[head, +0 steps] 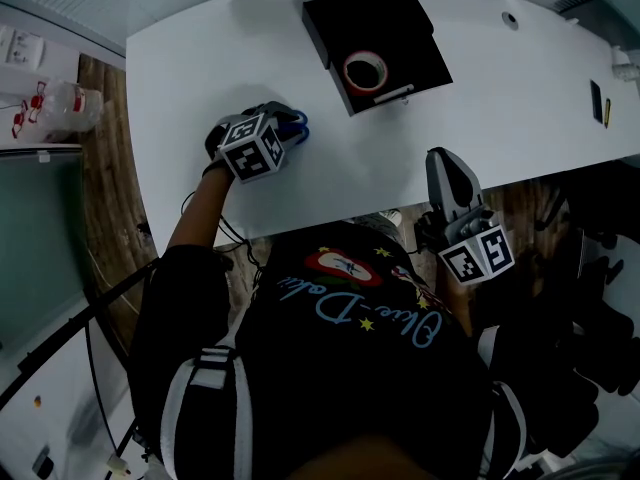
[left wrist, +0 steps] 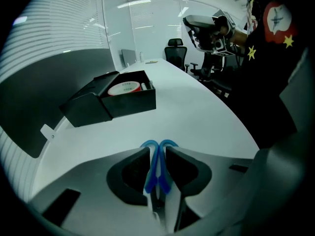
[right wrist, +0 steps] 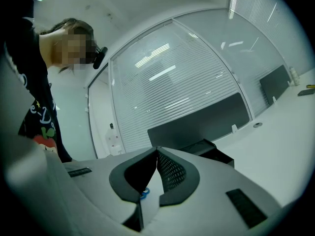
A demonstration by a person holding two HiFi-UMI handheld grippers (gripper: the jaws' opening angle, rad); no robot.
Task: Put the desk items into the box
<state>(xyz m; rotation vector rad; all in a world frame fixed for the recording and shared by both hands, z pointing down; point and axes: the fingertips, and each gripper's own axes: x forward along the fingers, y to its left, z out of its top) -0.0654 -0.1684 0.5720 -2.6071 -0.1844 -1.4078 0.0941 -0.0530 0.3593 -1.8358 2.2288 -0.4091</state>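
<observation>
So the left tool (left wrist: 158,150) was clamped on blue-handled scissors (left wrist: 150,177), long axis along its jaws, loops poking forward toward the box (left wrist: 132,106); right tool (right wrist: 157,150) sat closed, empty.

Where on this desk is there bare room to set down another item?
Bare: the desk between the box and the left tongs gripping a blue item, and the wide stretch from the box to the pens. Crowded: the box's tray, with tape.

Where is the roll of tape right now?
The tape roll lies inside the open black box on the white desk, top middle of the head view, ahead and to the right of the left gripper.
</observation>
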